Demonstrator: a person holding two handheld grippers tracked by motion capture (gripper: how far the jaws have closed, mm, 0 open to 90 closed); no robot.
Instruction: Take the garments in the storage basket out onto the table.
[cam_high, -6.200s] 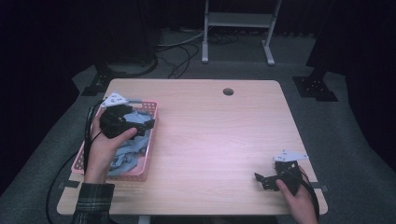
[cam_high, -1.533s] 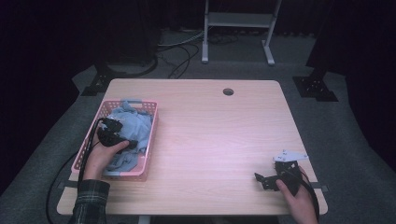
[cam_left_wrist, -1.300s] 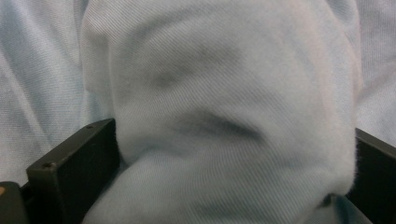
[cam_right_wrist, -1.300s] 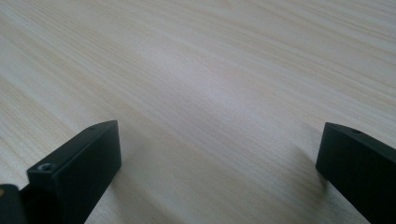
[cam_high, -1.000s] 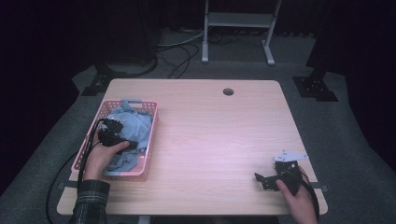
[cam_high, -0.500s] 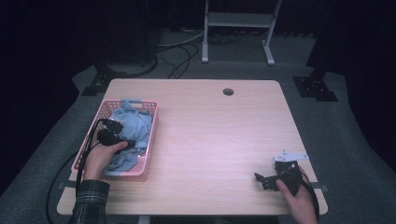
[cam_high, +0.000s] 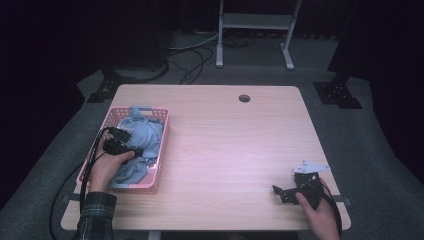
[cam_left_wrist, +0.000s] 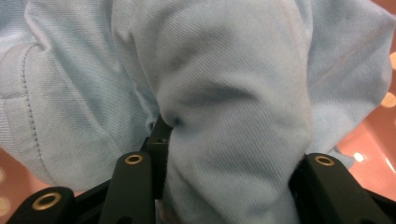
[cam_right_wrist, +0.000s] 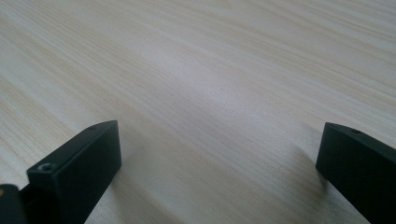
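Fingers first: the left gripper (cam_high: 119, 140) has its pair pressed into a fold of the light blue cloth (cam_left_wrist: 224, 93), a thick bunch of fabric wedged between them, though whether they are fully clamped on it I cannot tell; the right gripper (cam_right_wrist: 219, 172) has its pair spread wide apart with nothing between them. By size, the wooden worktop (cam_high: 230, 135) comes first, then the pink basket (cam_high: 164, 131) at its left edge, then the cloth heaped inside the basket. Judging the step as taking hold of the cloth, it would go best by squeezing firmly on that fold and lifting straight up, clear of the basket rim. Left hand (cam_high: 107, 167) reaches forward into the basket, gripper tipped down; right hand (cam_high: 320, 212) rests low at the near right corner
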